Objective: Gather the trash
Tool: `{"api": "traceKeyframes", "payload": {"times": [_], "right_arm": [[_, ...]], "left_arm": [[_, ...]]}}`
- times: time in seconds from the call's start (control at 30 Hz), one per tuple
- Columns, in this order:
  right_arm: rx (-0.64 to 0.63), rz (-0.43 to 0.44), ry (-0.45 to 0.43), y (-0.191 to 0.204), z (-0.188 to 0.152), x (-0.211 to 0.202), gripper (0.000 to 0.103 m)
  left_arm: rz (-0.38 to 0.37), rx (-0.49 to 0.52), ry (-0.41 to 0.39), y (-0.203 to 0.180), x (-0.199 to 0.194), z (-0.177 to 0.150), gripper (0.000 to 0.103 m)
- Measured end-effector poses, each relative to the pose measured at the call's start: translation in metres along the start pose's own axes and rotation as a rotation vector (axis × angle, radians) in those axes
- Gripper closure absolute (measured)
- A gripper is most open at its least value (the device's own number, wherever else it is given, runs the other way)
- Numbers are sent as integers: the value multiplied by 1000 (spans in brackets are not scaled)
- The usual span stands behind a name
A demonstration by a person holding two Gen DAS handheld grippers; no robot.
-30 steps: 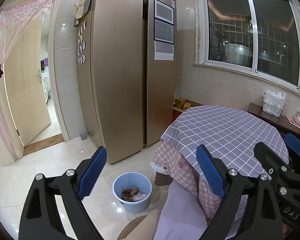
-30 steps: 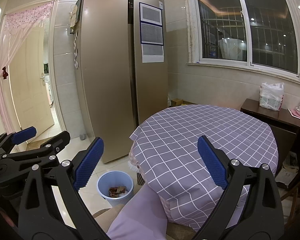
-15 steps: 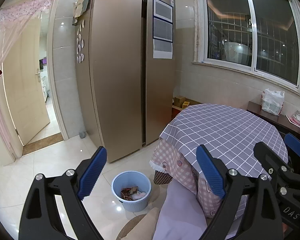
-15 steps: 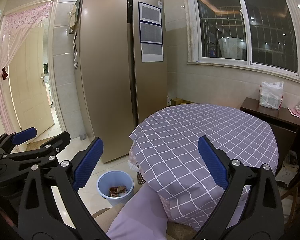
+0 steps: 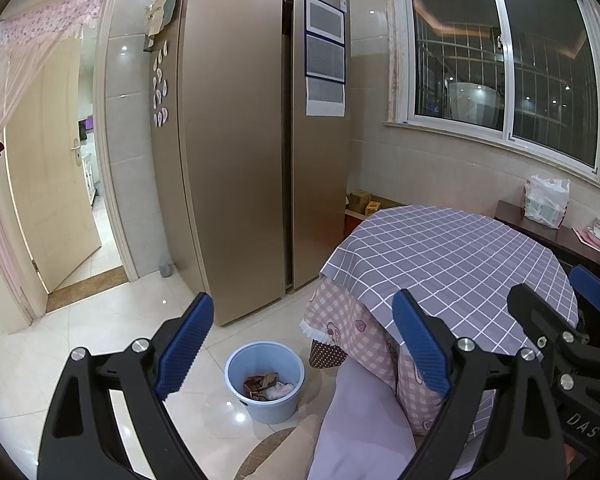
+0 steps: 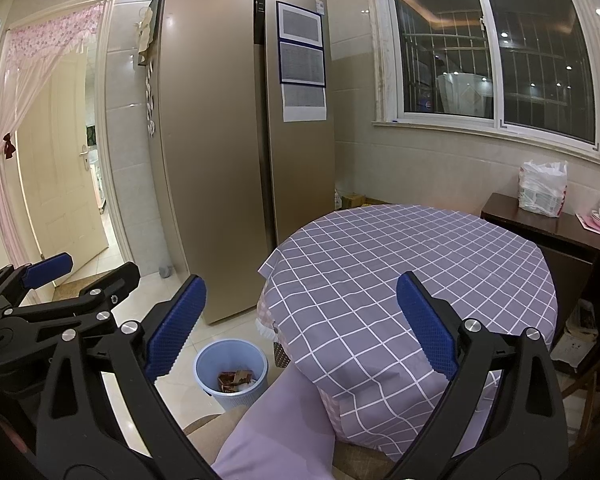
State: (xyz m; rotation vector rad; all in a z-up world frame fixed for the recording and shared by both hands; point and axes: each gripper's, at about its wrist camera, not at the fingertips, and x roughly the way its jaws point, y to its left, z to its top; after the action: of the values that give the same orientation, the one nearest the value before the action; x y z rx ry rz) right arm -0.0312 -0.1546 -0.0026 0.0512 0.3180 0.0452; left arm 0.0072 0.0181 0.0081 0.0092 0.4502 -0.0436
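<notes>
the left gripper (image 5: 304, 344) is held up in the air with its blue-padded jaws spread wide and nothing between them, and the right gripper (image 6: 300, 320) is the same, jaws far apart and empty. in the left wrist view the right gripper shows at about 3 o'clock, just beside the left one; in the right wrist view the left gripper sits at about 9 o'clock. the trash bin (image 5: 265, 380), a light blue ribbed bucket, stands on the pale tiled floor (image 5: 100, 344) at about 6 o'clock in the left wrist view, between the two left pads, and holds crumpled brown and white wrappers (image 5: 266, 387) at its bottom. in the right wrist view the same bin is at about 7 o'clock, just beside the hanging edge of the tablecloth. the round desk (image 6: 412, 264) is covered by a purple cloth with a white grid, over a pink checked cloth with a fringe, and its top shows no loose trash. a lilac cushion or padded seat (image 6: 284, 432) lies at 6 o'clock, touching the desk's drape. behind the bin rises a tall gold double-door fridge (image 5: 240, 140) with sheets of paper stuck to its right door. at 3 o'clock a dark wooden sideboard (image 6: 548, 224) carries a white plastic bag (image 6: 543, 192). at 9 o'clock a cream door (image 5: 48, 184) stands open behind a pink curtain.
</notes>
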Motion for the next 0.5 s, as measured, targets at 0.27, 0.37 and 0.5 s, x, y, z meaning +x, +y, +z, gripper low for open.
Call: {"api": "traceKeyframes", "payload": {"times": [0.27,0.37,0.5], "right_arm": [[2,-2,3,0,0,0,9],[3,-2,3,0,0,0,9],[4,2,6,-1,-2,0,9]], "left_arm": [[-2,-1,3,2,1,-2,14],[0,-1,5,2,2,-4,14],[-1,0,5,2,2,-4,14]]}}
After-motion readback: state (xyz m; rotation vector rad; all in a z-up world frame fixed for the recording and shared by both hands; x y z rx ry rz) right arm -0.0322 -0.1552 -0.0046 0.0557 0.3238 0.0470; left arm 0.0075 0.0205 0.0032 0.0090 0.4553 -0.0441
